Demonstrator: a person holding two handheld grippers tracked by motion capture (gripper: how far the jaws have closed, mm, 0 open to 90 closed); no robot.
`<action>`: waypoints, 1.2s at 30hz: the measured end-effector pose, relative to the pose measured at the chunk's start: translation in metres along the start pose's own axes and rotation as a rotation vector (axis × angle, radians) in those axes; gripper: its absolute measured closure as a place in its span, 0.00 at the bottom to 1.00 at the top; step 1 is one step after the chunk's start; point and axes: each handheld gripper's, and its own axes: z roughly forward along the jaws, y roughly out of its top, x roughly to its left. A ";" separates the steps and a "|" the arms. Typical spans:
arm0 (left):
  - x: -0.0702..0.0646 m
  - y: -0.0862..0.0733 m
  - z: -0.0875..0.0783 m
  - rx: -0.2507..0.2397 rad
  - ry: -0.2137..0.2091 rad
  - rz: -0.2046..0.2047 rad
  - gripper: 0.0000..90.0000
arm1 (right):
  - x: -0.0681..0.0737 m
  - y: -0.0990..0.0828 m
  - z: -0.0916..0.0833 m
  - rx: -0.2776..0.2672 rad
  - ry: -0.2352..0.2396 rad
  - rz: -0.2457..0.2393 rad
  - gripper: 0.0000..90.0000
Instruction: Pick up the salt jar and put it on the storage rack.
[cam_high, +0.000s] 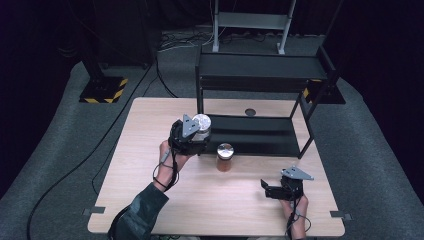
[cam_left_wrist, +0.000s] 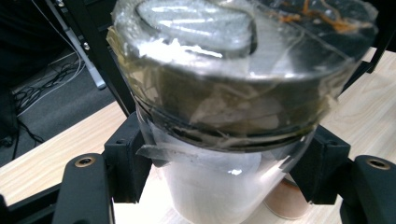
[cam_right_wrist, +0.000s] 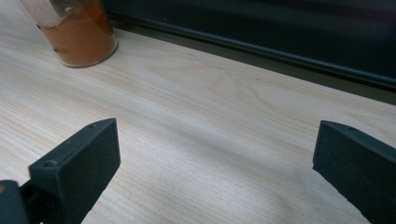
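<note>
Plastic wrap covers the clear jar (cam_left_wrist: 224, 116) gripped by the left gripper (cam_high: 189, 135); its two black jaws are clamped on the jar's body just under the lid, one on each side. In the left gripper view the jar stands upright between the jaws, its wide lid (cam_left_wrist: 233, 60) crinkled with film and tape, the body below pale and see-through. In the high view the jar's silvery top (cam_high: 201, 121) sits at the front left corner of the black shelf rack (cam_high: 260, 135), at the edge of its lower shelf; whether it rests on anything I cannot tell. The person's left hand (cam_high: 169, 160) holds the gripper from below, a dark green sleeve (cam_high: 142, 210) behind it.

Just to the right stands a spice jar (cam_high: 224, 157) with orange-brown powder and a shiny lid, upright on the wooden table (cam_high: 150, 175), close in front of the rack's lower shelf. The same jar shows behind the wrapped one in the left gripper view and at the upper left of the right gripper view.

The right gripper (cam_high: 272, 190) is low over the table near its front right corner, well apart from both jars. Its jaws stand wide apart with only bare wood between them.
</note>
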 end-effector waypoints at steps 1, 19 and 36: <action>0.001 0.001 0.001 0.001 -0.002 0.002 0.34 | 0.000 0.000 0.000 0.000 0.000 0.000 0.00; 0.009 0.015 0.006 0.001 -0.003 0.005 0.34 | 0.001 0.000 0.000 0.001 -0.003 -0.001 0.00; 0.018 0.029 0.011 0.005 -0.007 0.002 0.34 | 0.001 0.001 0.000 0.005 -0.005 -0.005 0.00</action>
